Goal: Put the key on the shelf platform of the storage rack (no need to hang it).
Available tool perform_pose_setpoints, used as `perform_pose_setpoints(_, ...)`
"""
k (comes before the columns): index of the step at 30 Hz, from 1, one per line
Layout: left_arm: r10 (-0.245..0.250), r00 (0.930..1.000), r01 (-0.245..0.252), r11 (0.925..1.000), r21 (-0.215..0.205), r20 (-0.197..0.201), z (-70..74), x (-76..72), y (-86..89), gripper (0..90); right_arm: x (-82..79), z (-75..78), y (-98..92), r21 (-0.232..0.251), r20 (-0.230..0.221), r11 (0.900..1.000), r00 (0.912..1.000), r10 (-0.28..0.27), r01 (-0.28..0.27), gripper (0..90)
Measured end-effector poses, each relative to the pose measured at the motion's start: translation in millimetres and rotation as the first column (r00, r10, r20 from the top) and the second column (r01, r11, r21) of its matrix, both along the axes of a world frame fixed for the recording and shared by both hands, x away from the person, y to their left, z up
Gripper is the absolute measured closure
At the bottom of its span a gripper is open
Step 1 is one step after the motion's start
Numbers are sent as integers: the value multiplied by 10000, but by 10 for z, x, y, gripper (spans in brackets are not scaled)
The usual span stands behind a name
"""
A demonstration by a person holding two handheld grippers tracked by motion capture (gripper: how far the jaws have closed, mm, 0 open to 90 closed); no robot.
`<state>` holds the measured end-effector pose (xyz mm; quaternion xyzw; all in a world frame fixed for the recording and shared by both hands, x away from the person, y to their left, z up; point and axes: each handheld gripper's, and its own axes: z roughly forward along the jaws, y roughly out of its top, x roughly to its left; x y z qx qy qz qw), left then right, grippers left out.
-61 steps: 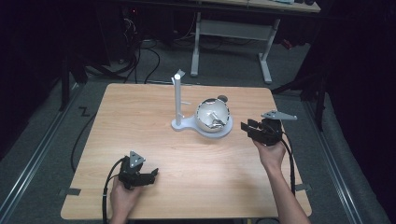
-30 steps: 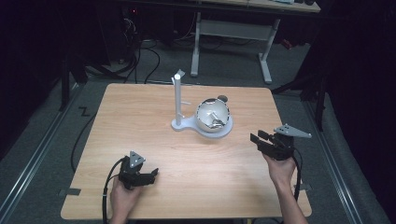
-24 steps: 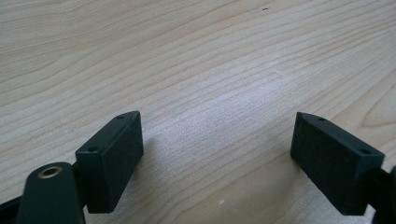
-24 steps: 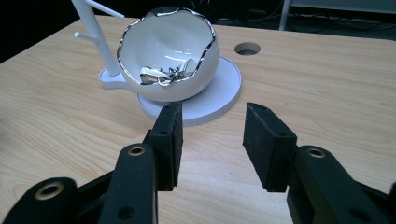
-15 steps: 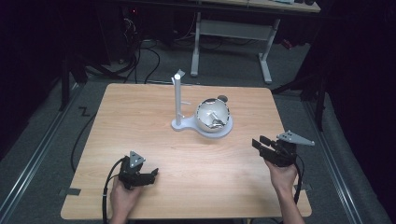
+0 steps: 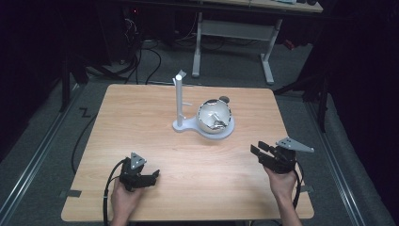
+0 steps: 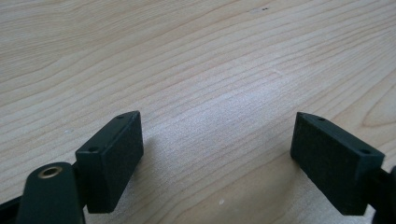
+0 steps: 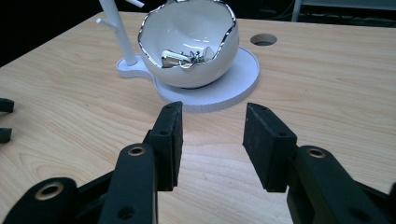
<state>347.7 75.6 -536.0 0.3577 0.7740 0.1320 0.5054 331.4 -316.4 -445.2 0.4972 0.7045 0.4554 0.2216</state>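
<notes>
A white egg-shaped bowl (image 6: 214,117) with a silver rim sits on a white stand base (image 6: 226,132) beside a tall white post (image 6: 179,98); small silver pieces (image 8: 183,58) lie inside the bowl (image 8: 189,44). My right gripper (image 6: 259,151) hovers near the table's right edge, open and empty, pointing left toward the bowl. In its own view the right gripper (image 8: 211,135) has a clear gap between the jaws. My left gripper (image 6: 151,178) rests low at the front left, open, with bare wood between its jaws (image 7: 217,154).
The wooden table (image 6: 141,122) has a round cable hole (image 6: 224,99) behind the bowl. A metal desk frame (image 6: 235,30) and cables lie on the dark floor beyond the far edge. The left gripper's tips (image 8: 4,119) peek in at the right gripper view's left side.
My right gripper has drawn back from beside the bowl toward the front right of the table. The left gripper has stayed put.
</notes>
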Motion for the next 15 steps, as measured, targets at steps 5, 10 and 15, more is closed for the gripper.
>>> perform_pose_setpoints(5,1,10000,-1,10000,-3,-2,0,0,0,174,-19,-45,38,65,-48,9999,9999,117,-117,581)
perform_pose_setpoints(10,-5,10000,5,10000,3,-1,0,0,0,173,-40,-85,76,127,-118,9997,9997,213,-212,582)
perform_pose_setpoints(15,-1,10000,1,10000,-1,-2,0,0,0,173,-49,-110,101,127,-98,9995,9995,288,-287,581)
